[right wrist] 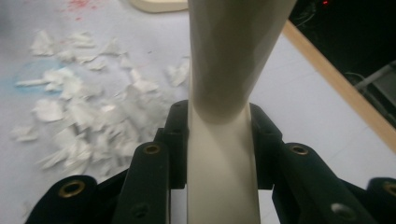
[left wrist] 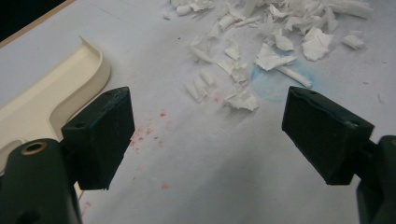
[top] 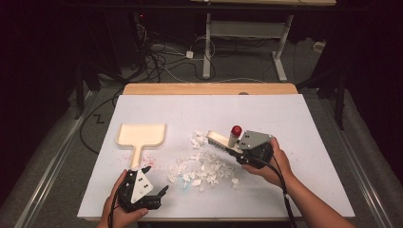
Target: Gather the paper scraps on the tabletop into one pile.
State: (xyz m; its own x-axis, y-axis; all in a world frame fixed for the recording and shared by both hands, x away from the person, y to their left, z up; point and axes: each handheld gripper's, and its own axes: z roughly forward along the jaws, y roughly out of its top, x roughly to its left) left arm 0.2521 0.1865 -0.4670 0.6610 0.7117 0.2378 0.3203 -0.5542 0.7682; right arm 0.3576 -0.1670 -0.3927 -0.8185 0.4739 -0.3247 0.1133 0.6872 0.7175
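Right gripper (top: 236,151) clenched on brush (top: 219,141) handle, jaws pinching cream shaft on both sides; brush long axis runs up-left from claw, bristle head at far edge of paper scraps (top: 202,168)

Left gripper (top: 153,179) released, jaws spread, nothing between; dustpan (top: 141,135) handle just ahead of it, nearer left hand, pan mouth away from person

Scraps lie between brush and dustpan; judged next sweep leftward toward dustpan

Overhead light hits the white tabletop (top: 285,123) evenly, room around it near black. High view soft, low detail. Right gripper view: brush handle (right wrist: 233,70) too close, defocused; paper scraps (right wrist: 88,116) smeared. Left gripper view sharp, slightly dim.
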